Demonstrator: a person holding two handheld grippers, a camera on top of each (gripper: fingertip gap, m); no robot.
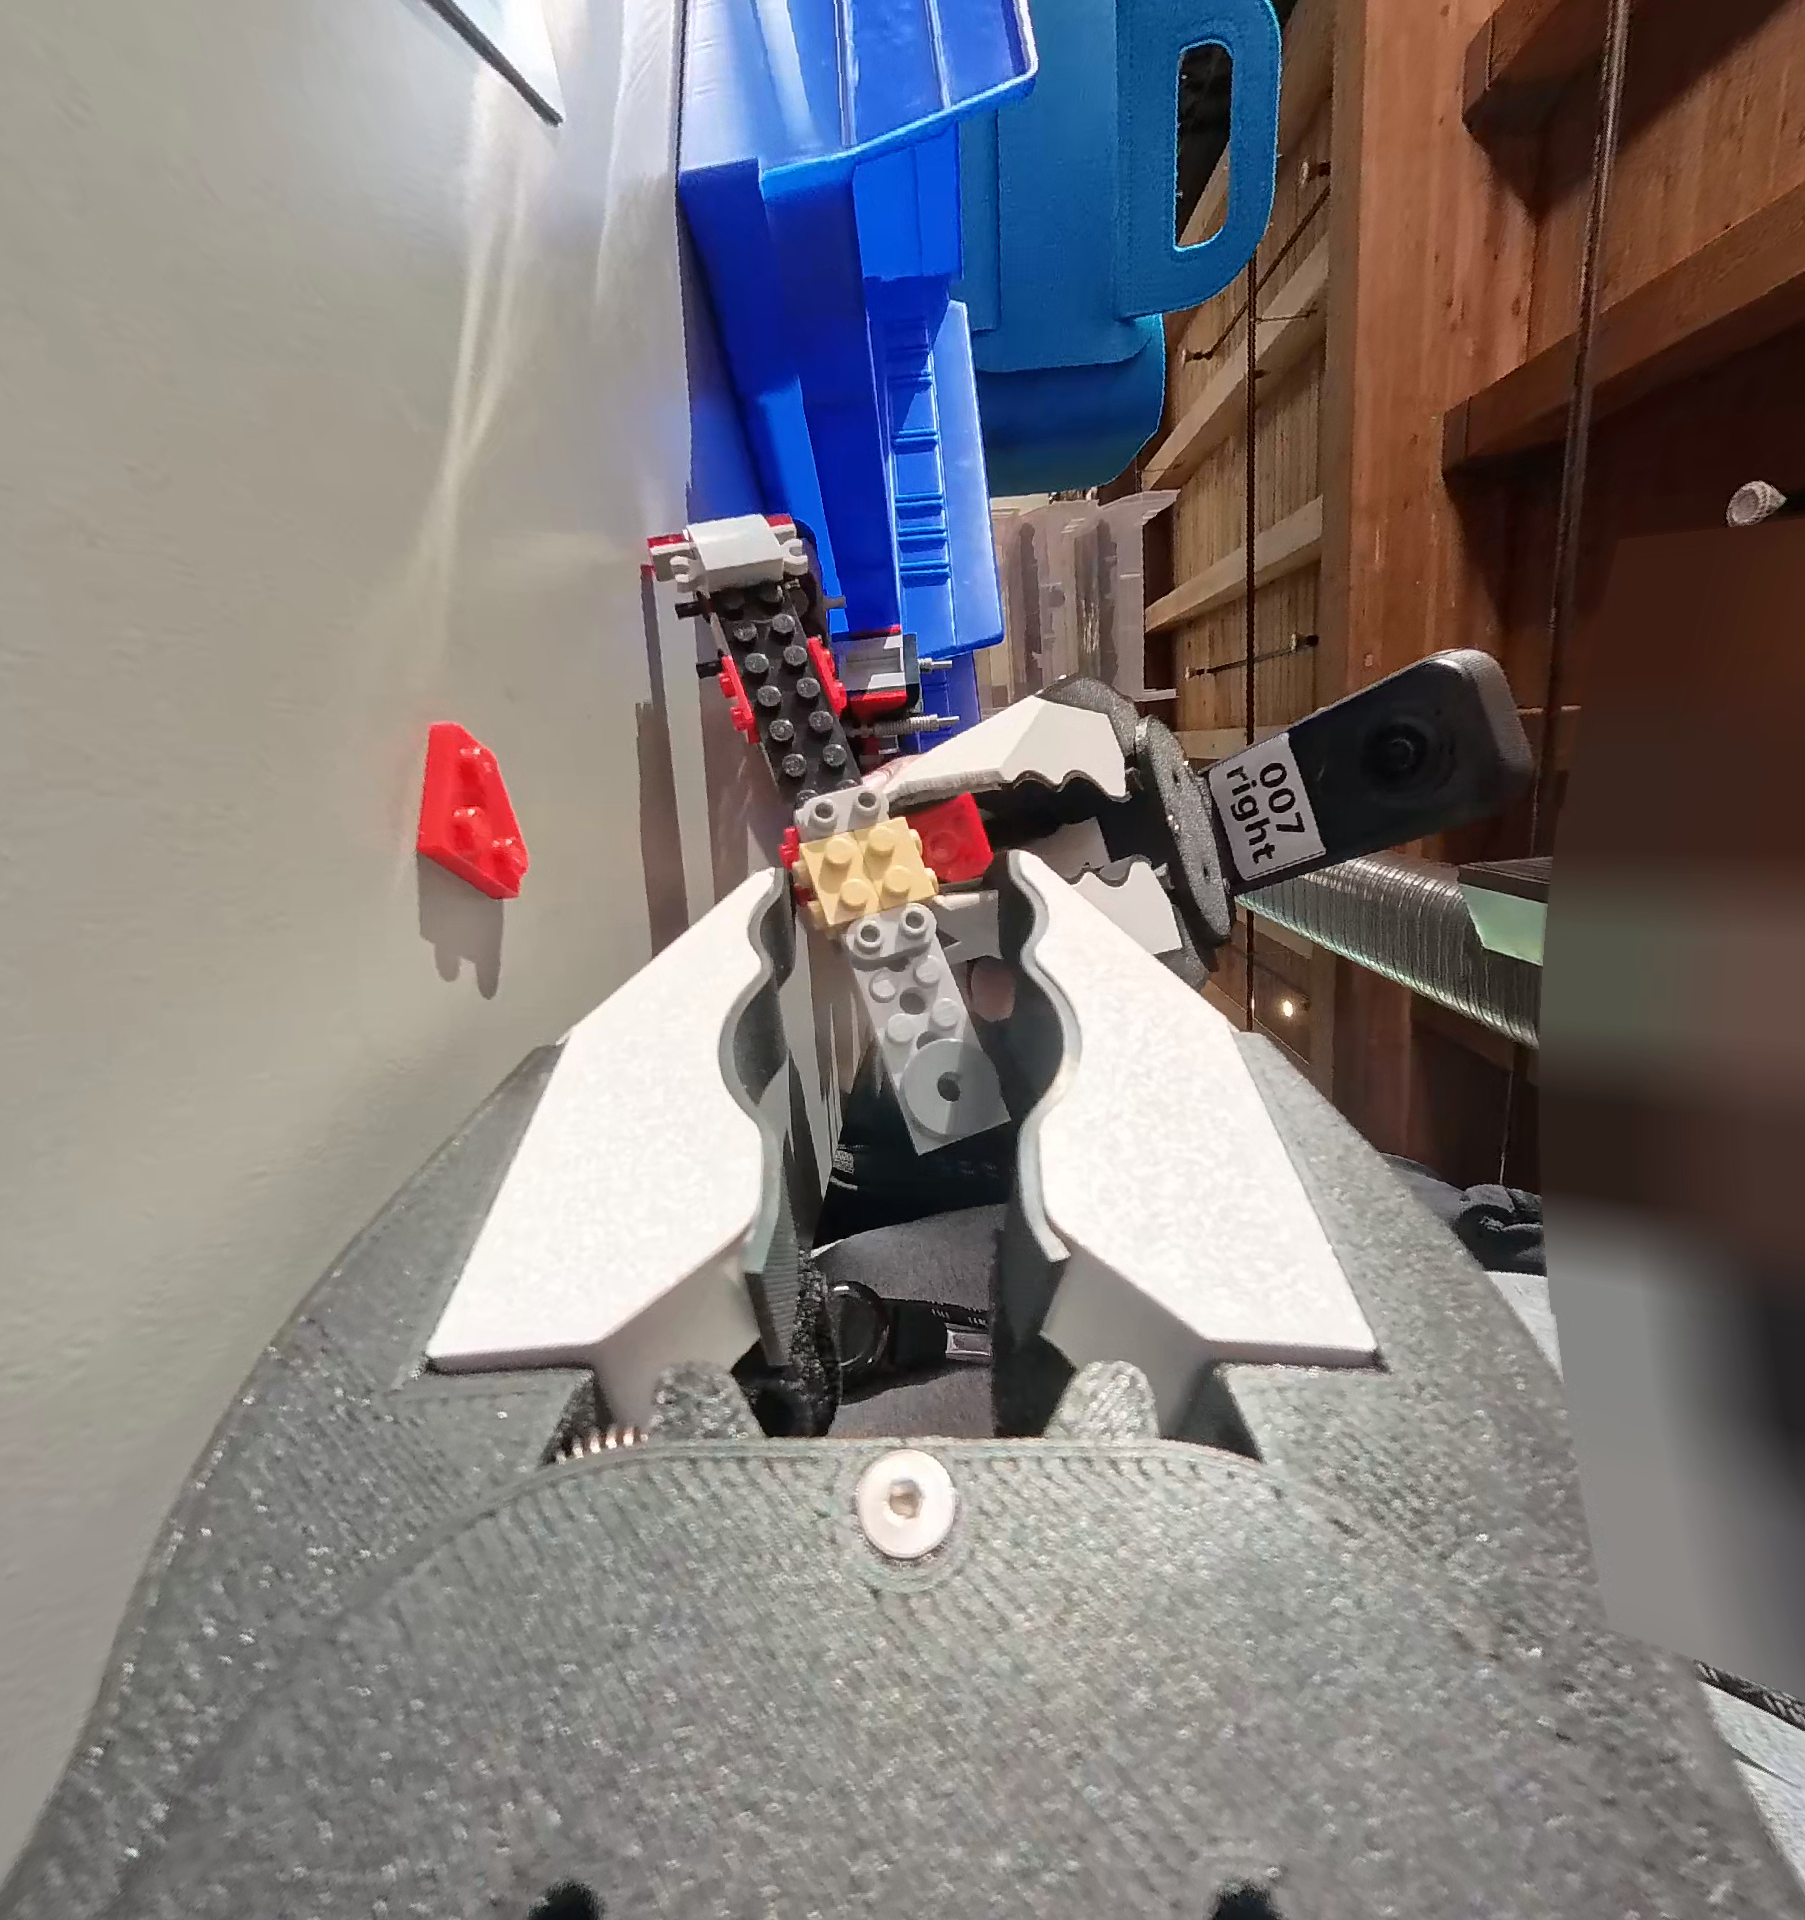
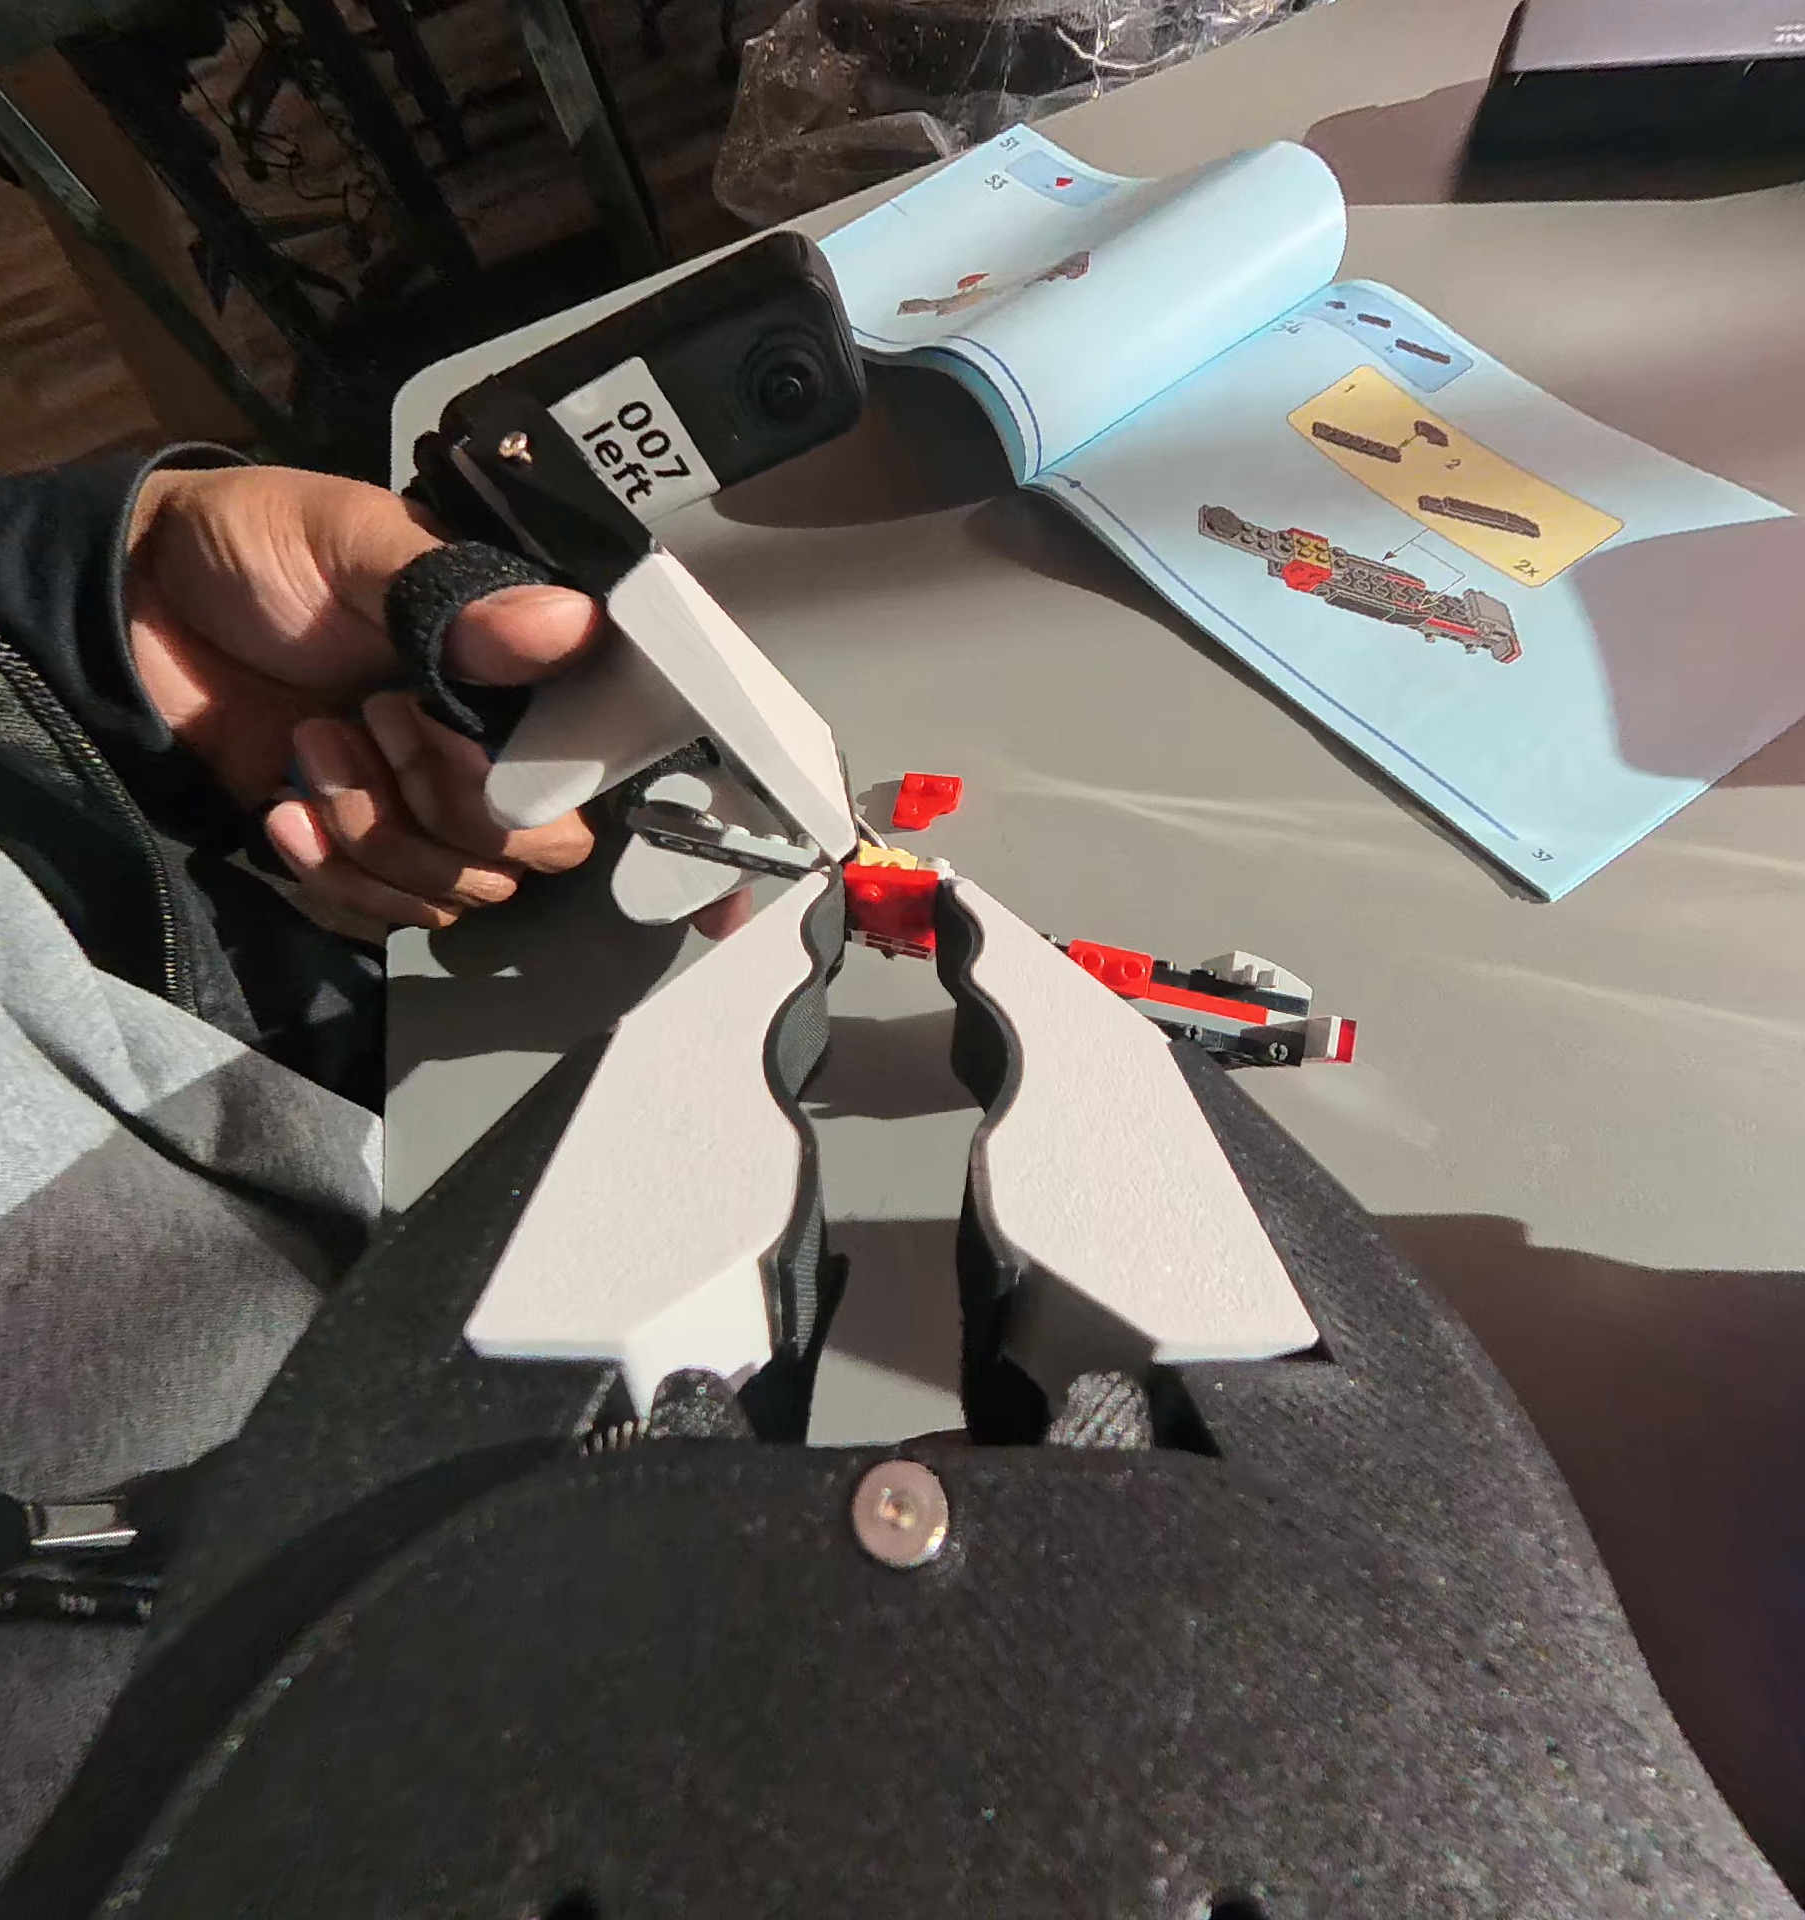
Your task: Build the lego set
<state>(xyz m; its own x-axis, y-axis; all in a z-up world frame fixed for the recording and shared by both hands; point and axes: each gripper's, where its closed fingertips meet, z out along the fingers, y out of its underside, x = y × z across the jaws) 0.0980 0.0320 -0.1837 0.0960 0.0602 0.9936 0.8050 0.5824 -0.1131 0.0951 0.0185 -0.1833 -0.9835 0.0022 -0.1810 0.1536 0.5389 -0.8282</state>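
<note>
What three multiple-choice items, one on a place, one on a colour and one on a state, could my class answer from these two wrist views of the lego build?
1. Where does the loose red plate lie?
A on the booklet
B on the table
C in the blue bin

2. What colour is the studded plate at the middle of the lego model?
A tan
B green
C blue

3. How is the instruction booklet?
A shut
B open
C rolled up

Key: 1 B, it rests on the grey table; 2 A, tan studs show between the grey parts; 3 B, two pages lie spread.
</note>
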